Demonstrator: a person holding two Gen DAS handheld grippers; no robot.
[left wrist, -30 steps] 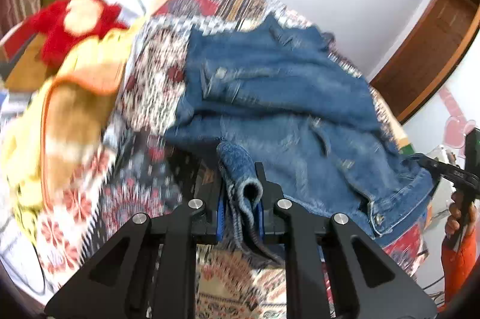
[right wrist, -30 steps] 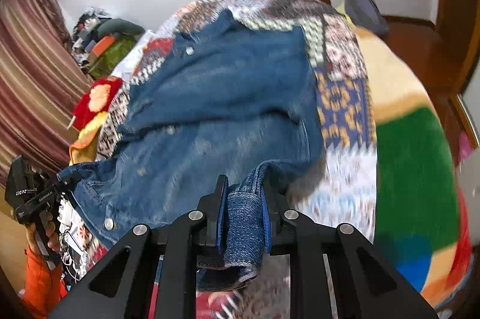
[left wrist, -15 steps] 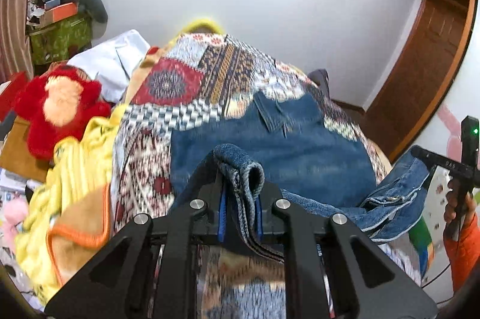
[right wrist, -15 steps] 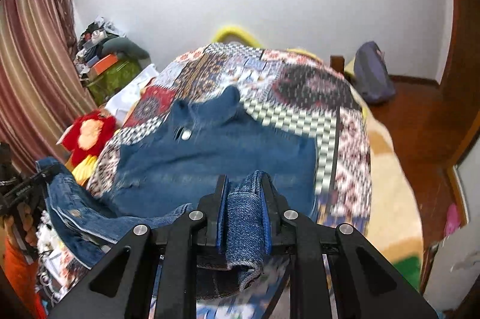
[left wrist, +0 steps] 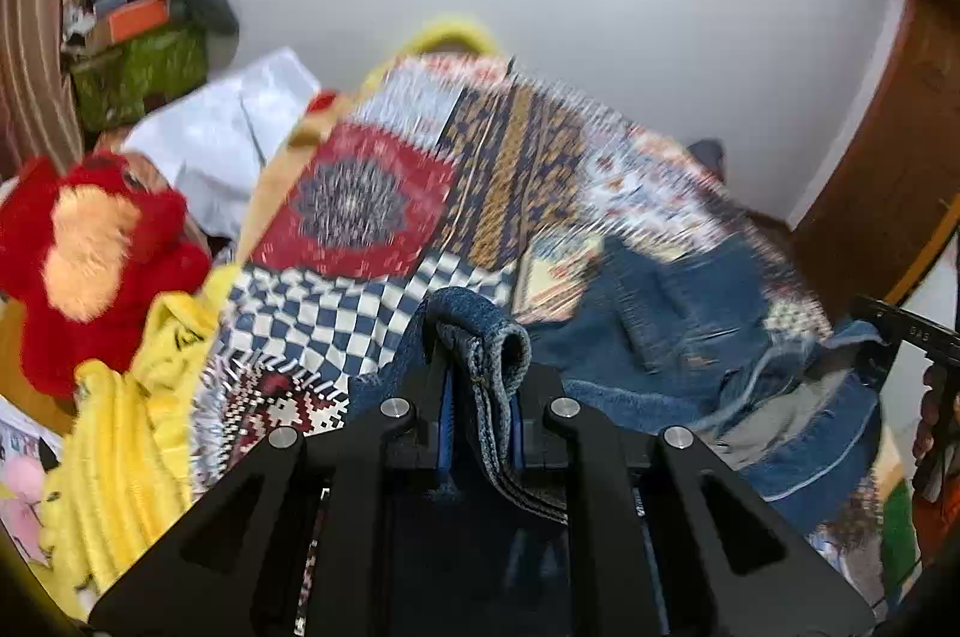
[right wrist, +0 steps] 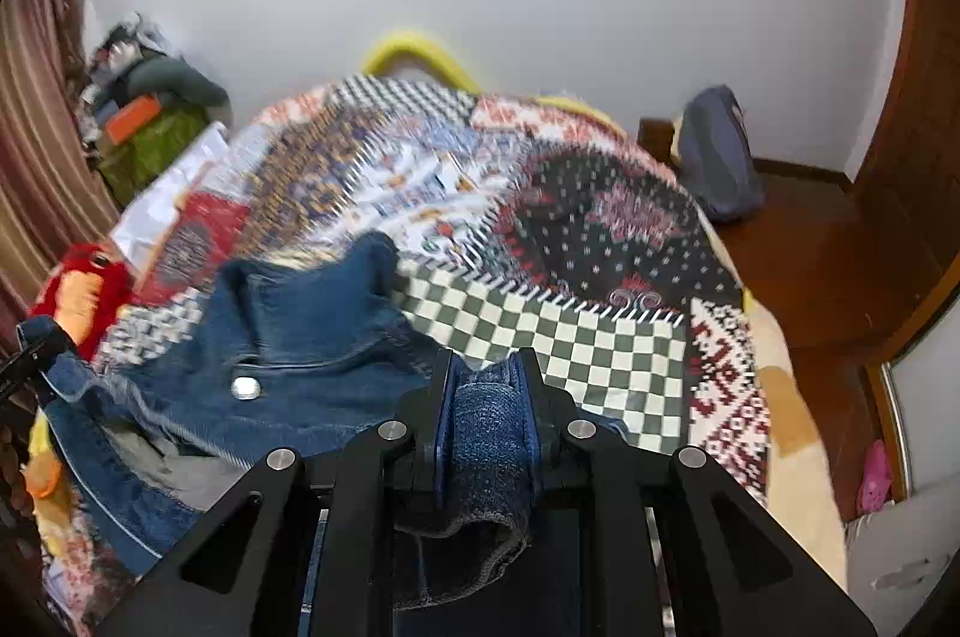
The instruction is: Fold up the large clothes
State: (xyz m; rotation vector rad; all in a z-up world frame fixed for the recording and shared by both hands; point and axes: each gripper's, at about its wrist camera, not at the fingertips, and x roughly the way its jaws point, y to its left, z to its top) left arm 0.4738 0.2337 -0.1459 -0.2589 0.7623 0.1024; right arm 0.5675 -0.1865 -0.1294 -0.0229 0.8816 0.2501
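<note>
Left gripper [left wrist: 480,385] and right gripper [right wrist: 486,415] each clamp a bunched edge of the denim jacket [right wrist: 288,337], lower centre of frame, holding it spread over the quilt [right wrist: 570,337] for folding

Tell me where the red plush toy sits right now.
The red plush toy lies at the bed's left edge in both wrist views, beside the yellow blanket and left of the patchwork quilt.

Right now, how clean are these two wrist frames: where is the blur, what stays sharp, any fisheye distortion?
Left wrist view: patchwork bedspread and denim jacket smeared by motion; left gripper and its pinched denim sharp; dark corner vignetting. Right wrist view: milder blur on the bedspread, right gripper crisp, walls bowed by the lens.
</note>
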